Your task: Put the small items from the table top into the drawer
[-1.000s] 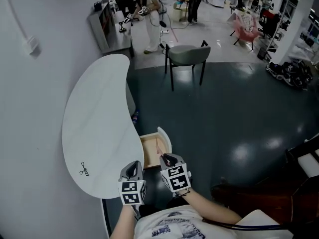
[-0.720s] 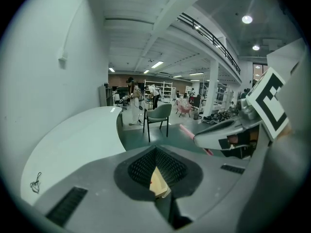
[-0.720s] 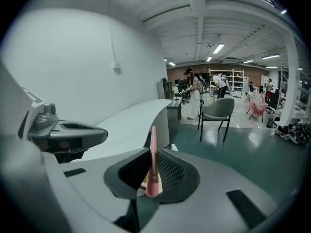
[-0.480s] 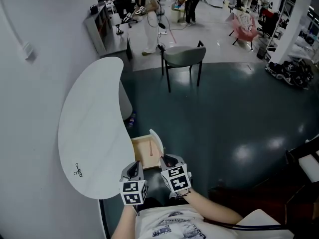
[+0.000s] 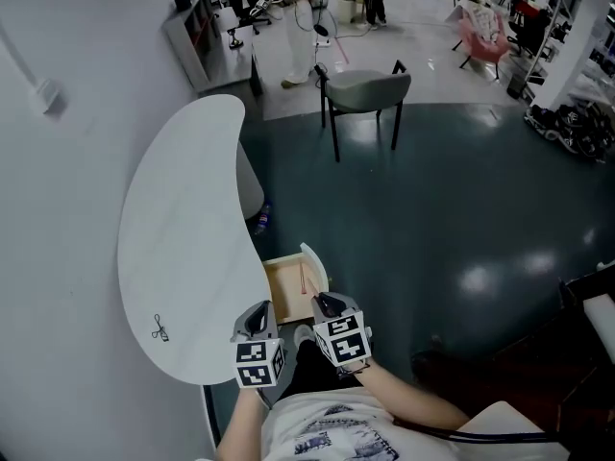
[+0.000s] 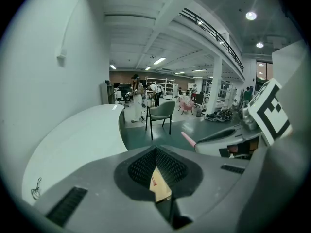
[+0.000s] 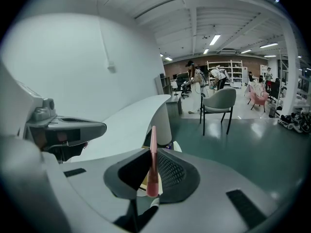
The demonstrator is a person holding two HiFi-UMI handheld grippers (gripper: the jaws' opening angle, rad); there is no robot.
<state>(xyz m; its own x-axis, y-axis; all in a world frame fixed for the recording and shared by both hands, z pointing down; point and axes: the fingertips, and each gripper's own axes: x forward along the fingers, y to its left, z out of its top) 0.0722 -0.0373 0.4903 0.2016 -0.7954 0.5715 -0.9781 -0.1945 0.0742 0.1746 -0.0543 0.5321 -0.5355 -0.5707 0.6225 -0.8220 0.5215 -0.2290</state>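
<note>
Pink pen (image 7: 153,139) clamped in right gripper (image 7: 152,152) jaws; left gripper (image 6: 156,149) jaws closed together; drawer (image 5: 282,301) open.

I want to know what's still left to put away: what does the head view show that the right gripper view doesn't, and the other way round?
Head view only: a small dark scissors-like item lying on the white table, and the open drawer seen from above.
Right gripper view only: the right gripper closed on a pink stick, which stands up between its jaws.
Both: the table, the grey chair and the left gripper.
</note>
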